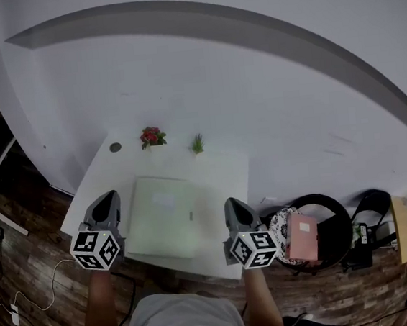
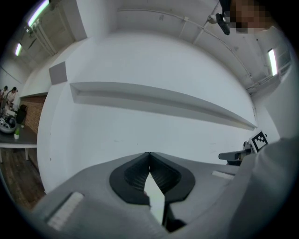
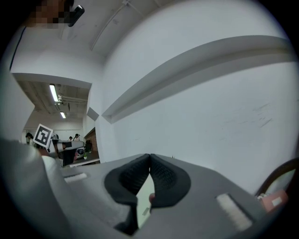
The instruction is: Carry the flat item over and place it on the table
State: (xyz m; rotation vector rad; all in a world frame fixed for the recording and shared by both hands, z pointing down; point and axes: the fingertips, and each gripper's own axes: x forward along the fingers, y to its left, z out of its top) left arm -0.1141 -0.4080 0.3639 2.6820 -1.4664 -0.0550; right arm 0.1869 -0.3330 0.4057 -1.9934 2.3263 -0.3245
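A pale, square flat item (image 1: 164,215) lies on the white table (image 1: 222,170), close to its near edge. My left gripper (image 1: 111,198) hovers at the table's left near corner, beside the item's left side and apart from it. My right gripper (image 1: 231,204) hovers to the item's right, also apart from it. In the left gripper view the left gripper (image 2: 149,154) has its jaws shut tip to tip with nothing between them. The right gripper (image 3: 150,155) looks the same in its own view. Both point level at the white wall.
On the table's far side stand a red flower pot (image 1: 152,136), a small green plant (image 1: 198,144) and a dark round disc (image 1: 115,147). Right of the table a black chair (image 1: 335,233) holds a pink box (image 1: 303,236). A cable (image 1: 29,296) lies on the wooden floor.
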